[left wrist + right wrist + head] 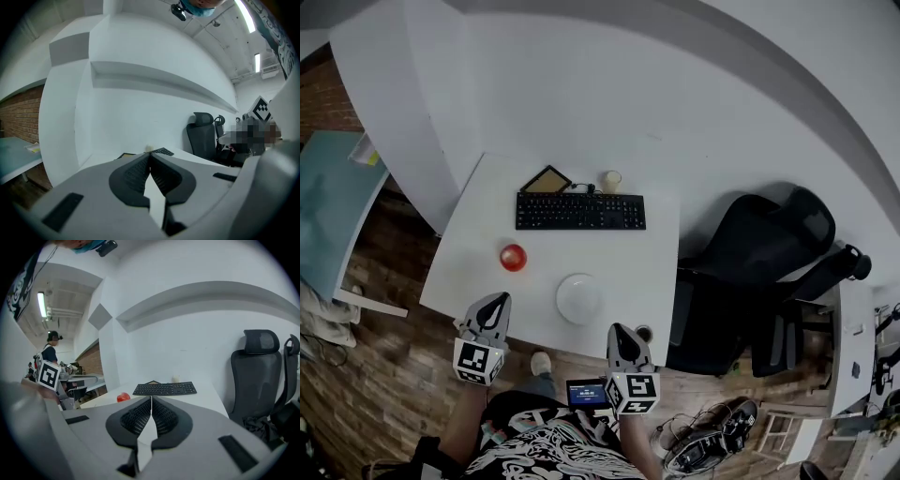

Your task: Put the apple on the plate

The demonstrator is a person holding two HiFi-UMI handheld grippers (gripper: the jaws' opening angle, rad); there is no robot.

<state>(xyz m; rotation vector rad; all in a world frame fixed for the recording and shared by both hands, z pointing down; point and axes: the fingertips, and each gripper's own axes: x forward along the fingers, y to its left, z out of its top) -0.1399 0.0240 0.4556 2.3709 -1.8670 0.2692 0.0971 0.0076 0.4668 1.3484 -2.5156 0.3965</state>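
Note:
A red apple (513,257) lies on the white table (469,225), left of a white plate (579,298) near the front edge. The apple also shows small and red in the right gripper view (123,397). My left gripper (497,302) hovers at the table's front edge, just below the apple, shut with nothing between its jaws. My right gripper (619,333) sits at the front edge to the right of the plate, also shut and empty. In the left gripper view the left gripper (150,154) shows its jaws pressed together; the apple and plate are hidden there.
A black keyboard (580,211) lies across the table's back, with a dark framed square (547,180) and a small pale cup (611,180) behind it. A black office chair (750,272) stands right of the table. A teal table (328,206) is at left. Wood floor below.

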